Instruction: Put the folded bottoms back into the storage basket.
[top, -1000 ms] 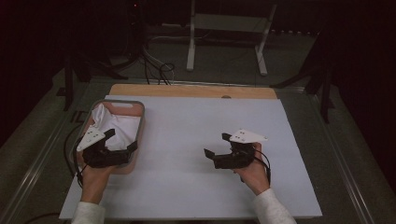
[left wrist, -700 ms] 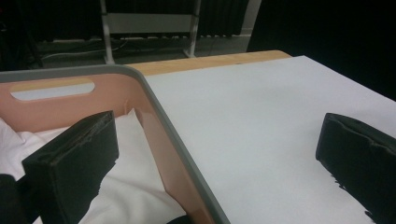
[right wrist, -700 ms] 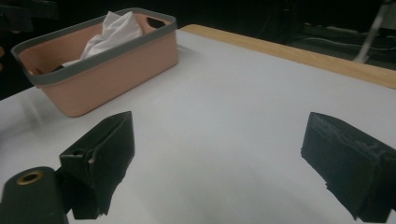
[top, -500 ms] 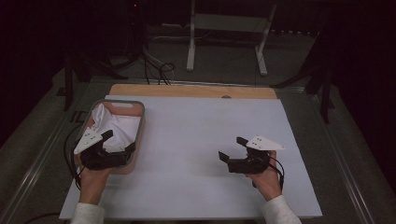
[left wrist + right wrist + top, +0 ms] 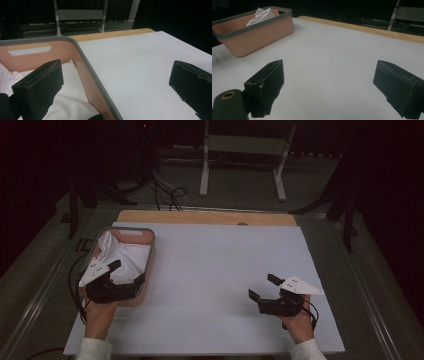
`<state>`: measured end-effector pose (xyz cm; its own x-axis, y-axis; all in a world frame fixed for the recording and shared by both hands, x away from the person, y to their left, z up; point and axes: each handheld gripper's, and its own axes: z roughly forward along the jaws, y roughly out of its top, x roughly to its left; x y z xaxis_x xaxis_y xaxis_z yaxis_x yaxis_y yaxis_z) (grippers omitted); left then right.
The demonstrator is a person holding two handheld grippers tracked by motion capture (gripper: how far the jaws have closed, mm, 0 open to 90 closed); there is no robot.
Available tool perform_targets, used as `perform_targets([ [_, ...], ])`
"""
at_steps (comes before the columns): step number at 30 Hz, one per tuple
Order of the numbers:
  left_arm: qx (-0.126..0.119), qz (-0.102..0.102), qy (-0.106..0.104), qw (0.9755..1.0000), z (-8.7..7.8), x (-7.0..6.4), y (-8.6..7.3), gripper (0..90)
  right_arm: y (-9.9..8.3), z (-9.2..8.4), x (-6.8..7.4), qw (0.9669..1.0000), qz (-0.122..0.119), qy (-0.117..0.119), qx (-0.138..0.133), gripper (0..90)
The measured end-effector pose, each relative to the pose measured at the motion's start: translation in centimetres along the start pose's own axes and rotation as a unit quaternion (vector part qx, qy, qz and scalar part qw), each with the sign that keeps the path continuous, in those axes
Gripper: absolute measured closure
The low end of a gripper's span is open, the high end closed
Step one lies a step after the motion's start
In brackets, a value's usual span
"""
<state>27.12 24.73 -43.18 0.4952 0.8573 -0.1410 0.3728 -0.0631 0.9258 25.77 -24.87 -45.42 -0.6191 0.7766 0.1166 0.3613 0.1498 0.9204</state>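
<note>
A pink basket [image 5: 148, 251] with a grey rim stands at the left edge of the white desk [image 5: 210, 270], and a crumpled white cloth [image 5: 125, 257] lies inside it. The left tool [image 5: 127, 272] sits at the basket's near right corner with its jaws spread apart and nothing between them; in the left gripper view one jaw hangs over the cloth [image 5: 65, 100] inside the basket [image 5: 82, 65] while the other is out over the bare desk, so the basket's right wall runs between them. The right tool [image 5: 262, 287] is well apart from the basket, low over the desk's near right part, jaws likewise spread and empty. From the right gripper view the basket [image 5: 257, 30] stands far off to the upper left, the cloth [image 5: 260, 15] peeking above its rim.
</note>
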Motion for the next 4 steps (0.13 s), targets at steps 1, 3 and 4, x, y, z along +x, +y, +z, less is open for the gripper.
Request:
perform_targets([
  [1, 0.000, -0.001, 0.000, 1.0000, 0.03, 0.00, -0.02, 0.2, -0.17, -0.12, -0.10, 1.0000, 0.001, -0.001, 0.000, 9.9],
  [3, 0.002, 0.001, 0.001, 1.0000, 0.11, -0.07, -0.01, 0.2, -0.40, -0.26, -0.23, 1.0000, 0.002, -0.003, 0.000, 9.9],
  [4, 0.002, 0.001, 0.001, 1.0000, 0.11, -0.07, -0.01, 0.2, -0.40, -0.26, -0.23, 1.0000, 0.002, -0.003, 0.000, 9.9],
])
